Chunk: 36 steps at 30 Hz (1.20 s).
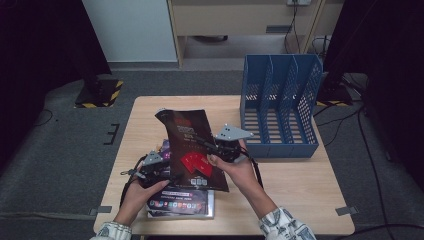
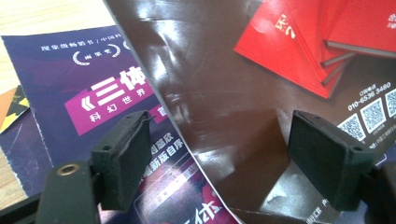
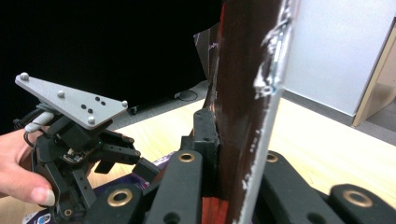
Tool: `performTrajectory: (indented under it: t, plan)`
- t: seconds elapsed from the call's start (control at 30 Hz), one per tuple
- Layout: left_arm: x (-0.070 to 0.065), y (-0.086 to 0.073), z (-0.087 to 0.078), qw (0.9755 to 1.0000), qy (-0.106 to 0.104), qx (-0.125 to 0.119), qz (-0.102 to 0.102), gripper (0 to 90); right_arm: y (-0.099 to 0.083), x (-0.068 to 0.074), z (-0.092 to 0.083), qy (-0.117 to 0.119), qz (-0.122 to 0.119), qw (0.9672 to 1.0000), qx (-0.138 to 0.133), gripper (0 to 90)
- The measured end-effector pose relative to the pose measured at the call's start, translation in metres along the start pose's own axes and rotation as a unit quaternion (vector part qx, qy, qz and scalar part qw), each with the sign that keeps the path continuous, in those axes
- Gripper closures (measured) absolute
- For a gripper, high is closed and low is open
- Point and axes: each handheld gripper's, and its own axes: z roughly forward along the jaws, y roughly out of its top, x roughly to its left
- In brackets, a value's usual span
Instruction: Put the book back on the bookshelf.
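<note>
My right gripper (image 1: 201,141) is shut on a dark brown magazine (image 1: 192,145) with red books printed on its cover, and holds it tilted above the table. In the right gripper view the magazine (image 3: 243,93) stands on edge between the jaws of that gripper (image 3: 233,140), its worn spine towards the camera. My left gripper (image 1: 171,177) sits low at the magazine's lower left corner. Its pads (image 2: 122,158) stand wide apart and the magazine's corner (image 2: 224,93) lies between them without touching. Below lies a purple magazine (image 2: 93,93) on top of a stack (image 1: 180,204).
A blue three-slot file rack (image 1: 280,107) stands at the right rear of the wooden table (image 1: 300,185), open towards the person. Bare tabletop lies right of the hands and at the far left. Grey carpet surrounds the table.
</note>
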Motion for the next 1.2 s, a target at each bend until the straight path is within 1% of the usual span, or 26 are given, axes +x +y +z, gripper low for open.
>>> performTrajectory:
  t: [0.17,0.27,0.3,0.4,0.5,0.63,0.67,0.73,0.87,0.97,1.0,1.1,1.2]
  plan:
    - [0.001,0.0,-0.001,0.9999,-0.01,0.0,-0.001,30.1,-0.001,0.0,0.0,0.001,0.0,1.0,-0.001,86.0]
    - [0.002,0.001,-0.001,0.9998,-0.016,0.0,-0.007,35.5,-0.001,0.0,0.0,0.003,0.002,1.0,-0.004,86.1]
    - [0.004,0.001,-0.001,0.9998,-0.018,0.0,-0.013,37.6,-0.001,-0.001,0.0,0.004,0.002,1.0,-0.005,86.2]
    - [0.006,0.001,-0.002,0.9996,-0.018,-0.001,-0.021,50.8,-0.001,0.0,0.0,0.005,-0.001,1.0,-0.002,86.4]
    - [0.007,0.001,-0.003,0.9996,-0.01,0.001,-0.027,60.7,-0.002,0.0,0.0,0.005,-0.002,1.0,0.0,86.4]
    - [0.01,0.002,-0.005,0.9993,-0.002,0.006,-0.037,72.8,-0.005,0.001,0.001,0.011,-0.006,0.9999,0.002,86.7]
    - [0.01,0.002,-0.005,0.9995,0.001,0.008,-0.032,76.1,-0.005,0.001,0.001,0.012,-0.009,0.9999,0.003,86.7]
    - [0.009,0.003,-0.007,0.9996,0.009,0.01,-0.025,80.6,-0.005,0.0,0.001,0.009,-0.006,0.9999,0.0,86.6]
    - [0.008,0.003,-0.006,0.9995,0.011,0.011,-0.028,82.3,-0.006,-0.001,-0.001,0.011,-0.002,0.9999,-0.001,86.5]
    - [0.009,0.004,-0.008,0.9993,0.01,0.008,-0.034,82.7,-0.006,-0.002,-0.001,0.011,-0.001,0.9999,-0.003,86.3]
    - [0.009,0.004,-0.009,0.9994,0.009,0.009,-0.031,82.8,-0.006,-0.003,-0.001,0.01,0.001,0.9999,-0.004,86.3]
    - [0.01,0.004,-0.011,0.9994,0.012,0.003,-0.034,83.4,-0.007,-0.004,-0.002,0.011,0.004,0.9999,-0.004,86.2]
    - [0.01,0.005,-0.012,0.9994,0.013,0.007,-0.03,83.6,-0.007,-0.004,-0.002,0.011,0.005,0.9999,-0.003,86.0]
